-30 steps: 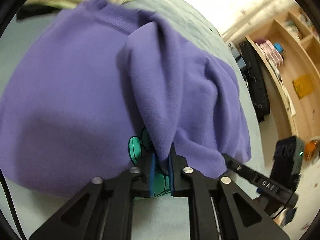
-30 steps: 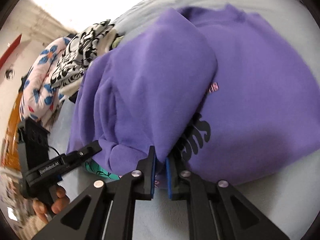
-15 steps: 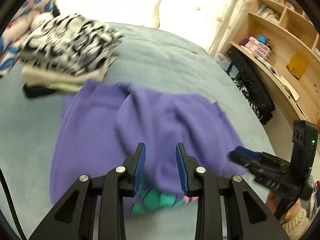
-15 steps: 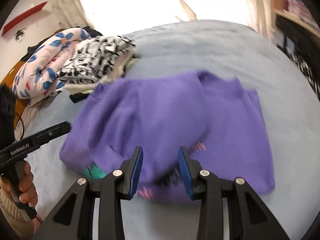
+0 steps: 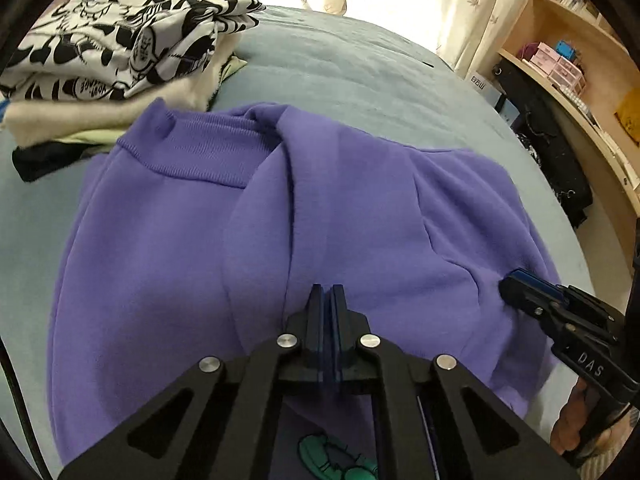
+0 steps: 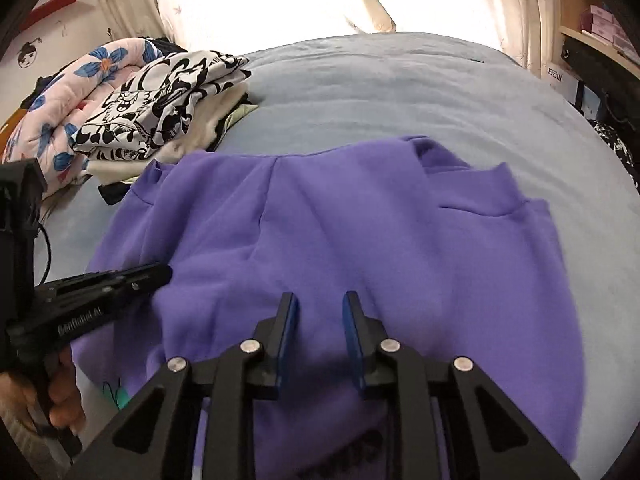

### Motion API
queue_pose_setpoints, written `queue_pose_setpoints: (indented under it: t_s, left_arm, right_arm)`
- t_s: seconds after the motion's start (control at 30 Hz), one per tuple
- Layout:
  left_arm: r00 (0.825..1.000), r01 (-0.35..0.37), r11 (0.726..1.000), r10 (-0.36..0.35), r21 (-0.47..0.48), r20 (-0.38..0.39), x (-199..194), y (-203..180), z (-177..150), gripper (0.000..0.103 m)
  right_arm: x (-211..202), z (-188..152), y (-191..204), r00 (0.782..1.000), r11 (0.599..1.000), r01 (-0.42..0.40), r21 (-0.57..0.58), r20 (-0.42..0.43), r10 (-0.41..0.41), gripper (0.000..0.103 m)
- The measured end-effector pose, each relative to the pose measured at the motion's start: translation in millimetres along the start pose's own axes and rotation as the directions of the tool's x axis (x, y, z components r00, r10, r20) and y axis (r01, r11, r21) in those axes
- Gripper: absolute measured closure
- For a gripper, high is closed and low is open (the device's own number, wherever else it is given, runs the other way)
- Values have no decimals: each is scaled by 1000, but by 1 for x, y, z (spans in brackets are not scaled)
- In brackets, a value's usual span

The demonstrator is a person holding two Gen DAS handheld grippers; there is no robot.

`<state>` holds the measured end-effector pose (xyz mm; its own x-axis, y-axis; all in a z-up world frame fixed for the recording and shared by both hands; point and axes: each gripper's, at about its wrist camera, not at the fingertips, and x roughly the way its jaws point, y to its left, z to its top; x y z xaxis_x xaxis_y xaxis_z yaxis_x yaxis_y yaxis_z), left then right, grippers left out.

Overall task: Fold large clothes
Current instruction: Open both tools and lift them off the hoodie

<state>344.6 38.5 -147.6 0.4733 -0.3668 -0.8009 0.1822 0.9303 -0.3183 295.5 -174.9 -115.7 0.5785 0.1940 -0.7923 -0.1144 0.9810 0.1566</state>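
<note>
My left claw (image 5: 327,294) is pressed fully together with nothing in it; my right claw (image 6: 319,312) is closing, its pads apart and empty. Both hover over the purple sweatshirt (image 5: 248,240) lying folded on the grey bed (image 5: 360,76). A stack of folded clothes (image 5: 120,52) touches its far-left corner, with shelves (image 5: 580,92) along the right.

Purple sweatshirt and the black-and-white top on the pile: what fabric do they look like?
Purple sweatshirt: looks like thick fleece-type knit, matte and slightly fuzzy, with a ribbed band at one edge; it folds in soft, rounded rolls. Black-and-white top: probably thinner, smoother printed fabric, lying in flat, crisp layers with a faint sheen. The exact fibre can't be told for either.
</note>
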Motion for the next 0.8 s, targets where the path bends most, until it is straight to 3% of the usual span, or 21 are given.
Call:
queue_pose_setpoints:
  t_s: [0.4, 0.57, 0.8]
  left_arm:
    - [996, -90, 996, 90, 16, -6, -21, -21, -2, 100]
    - [992, -128, 991, 127, 49, 17, -66, -39, -12, 97]
    - [994, -94, 995, 91, 36, 66, -151, -54, -31, 90]
  right_arm:
    - [-21, 2, 11, 1000, 999, 15, 33, -15, -15, 82]
    - [-74, -1, 18, 999, 1000, -4, 30, 38, 3, 81]
    - [-169, -7, 37, 992, 999, -30, -17, 122, 32, 81]
